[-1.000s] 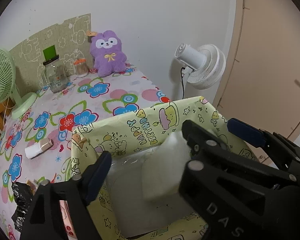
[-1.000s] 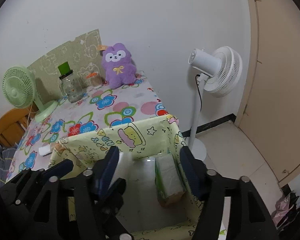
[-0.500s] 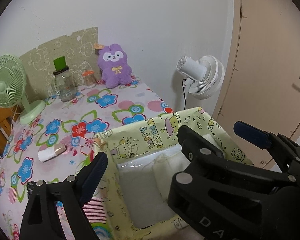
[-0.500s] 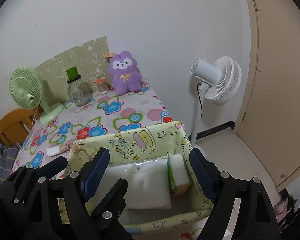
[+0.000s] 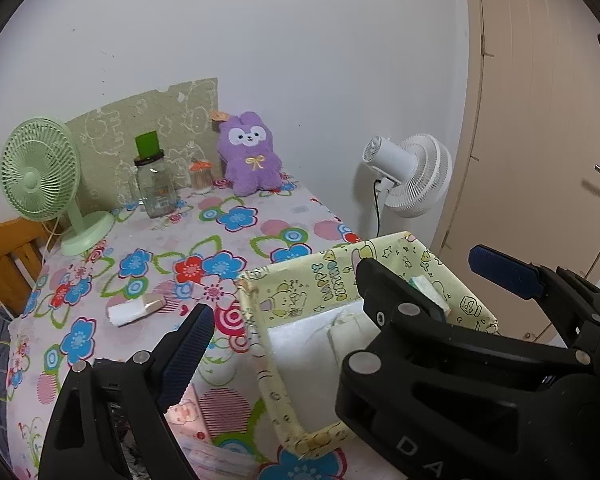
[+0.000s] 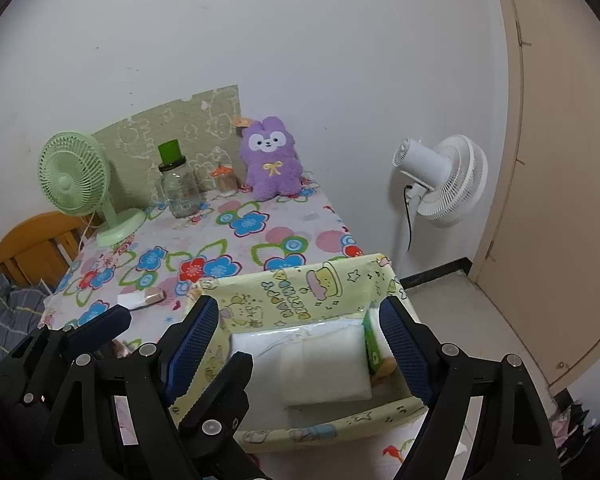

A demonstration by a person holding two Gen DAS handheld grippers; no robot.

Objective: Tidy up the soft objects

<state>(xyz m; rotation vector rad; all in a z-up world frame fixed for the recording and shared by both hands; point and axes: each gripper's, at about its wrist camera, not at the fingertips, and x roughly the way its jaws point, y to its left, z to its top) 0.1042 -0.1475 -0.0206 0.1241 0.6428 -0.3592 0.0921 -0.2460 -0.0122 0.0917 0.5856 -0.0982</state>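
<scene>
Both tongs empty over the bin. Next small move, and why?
Probably swing the left tongs toward the small white packet on the floral tablecloth: both tongs stand open and empty, the white pack already lies in the yellow bin.

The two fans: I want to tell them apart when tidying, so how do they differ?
The green fan stands on the flowered table at its far left; the white fan stands on a pole beyond the table's right edge. The green fan faces this way; the white fan shows its motor housing, facing away. Both have round grilles.
</scene>
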